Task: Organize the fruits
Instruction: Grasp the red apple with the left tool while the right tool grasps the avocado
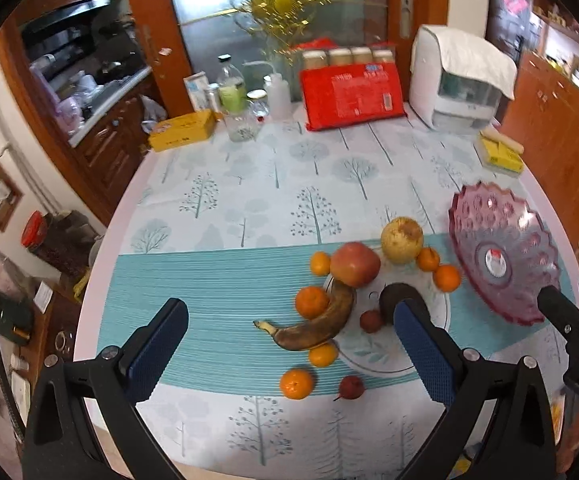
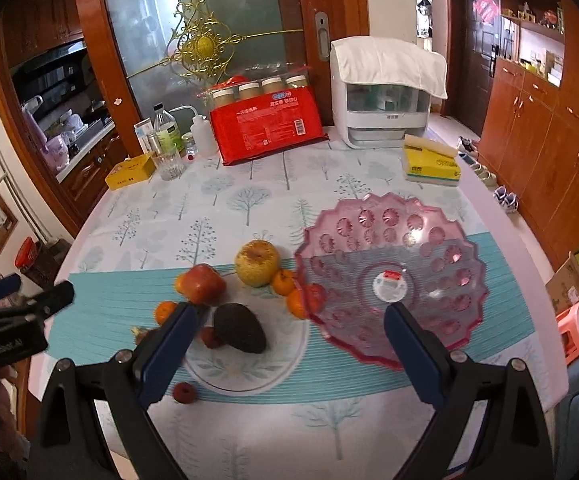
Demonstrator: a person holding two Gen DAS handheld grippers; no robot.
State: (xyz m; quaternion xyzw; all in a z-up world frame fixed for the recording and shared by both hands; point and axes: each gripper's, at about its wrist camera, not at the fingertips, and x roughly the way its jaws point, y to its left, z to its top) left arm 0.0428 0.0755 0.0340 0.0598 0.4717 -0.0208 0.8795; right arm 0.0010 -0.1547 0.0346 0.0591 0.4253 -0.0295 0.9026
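both claws gape wide above the table, holding nothing. the fruit pile, banana and apple among it, lies ahead between the left gripper fingers. the pink bowl sits just beyond the right gripper, right of the avocado.
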